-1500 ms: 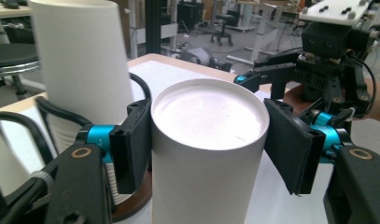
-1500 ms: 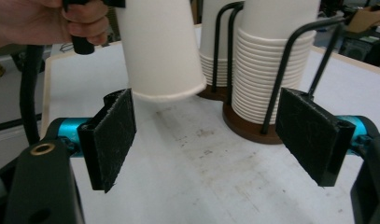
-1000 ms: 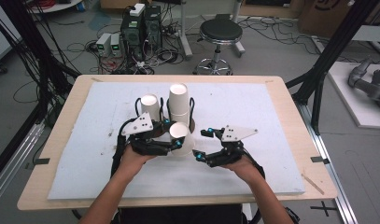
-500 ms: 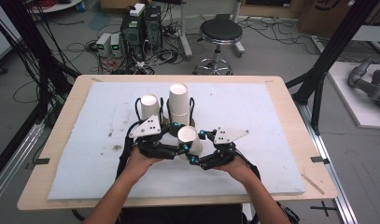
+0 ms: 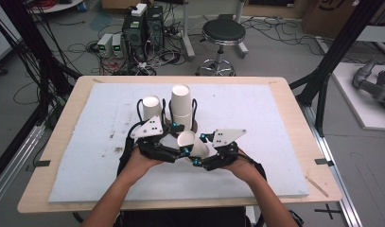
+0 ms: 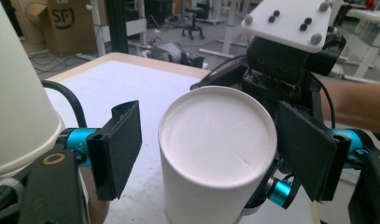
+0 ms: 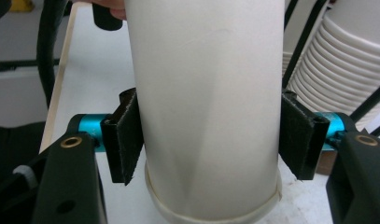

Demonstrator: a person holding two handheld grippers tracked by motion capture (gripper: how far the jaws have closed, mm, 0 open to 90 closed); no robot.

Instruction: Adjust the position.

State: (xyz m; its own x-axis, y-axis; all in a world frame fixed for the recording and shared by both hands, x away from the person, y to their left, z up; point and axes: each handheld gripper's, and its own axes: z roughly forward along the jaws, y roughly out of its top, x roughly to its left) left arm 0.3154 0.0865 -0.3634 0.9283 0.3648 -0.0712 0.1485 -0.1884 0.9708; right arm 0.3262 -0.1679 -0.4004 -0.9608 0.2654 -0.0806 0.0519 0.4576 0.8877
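Note:
A white paper cup (image 5: 191, 143) hangs above the mat between my two grippers. In the right gripper view both pads (image 7: 124, 140) press on the cup's (image 7: 206, 93) wall just above its rim. My right gripper (image 5: 198, 150) has just been closing and is now shut on the cup. The left gripper view faces the cup's flat base (image 6: 218, 128). My left gripper (image 6: 208, 119) has just been opening; its left pad (image 6: 117, 149) stands off the cup. From the high view, my left gripper (image 5: 180, 144) meets the cup from the left.
Behind the grippers a black wire rack holds a short stack of upturned cups (image 5: 151, 106) and a taller stack (image 5: 180, 106). The pale blue mat (image 5: 275, 118) covers the wooden table (image 5: 318, 156). The ribbed stack (image 7: 337, 60) stands close to the right.
The right gripper moved left to the cup held out by the left gripper and closed on it. The left gripper's jaws opened off the cup.

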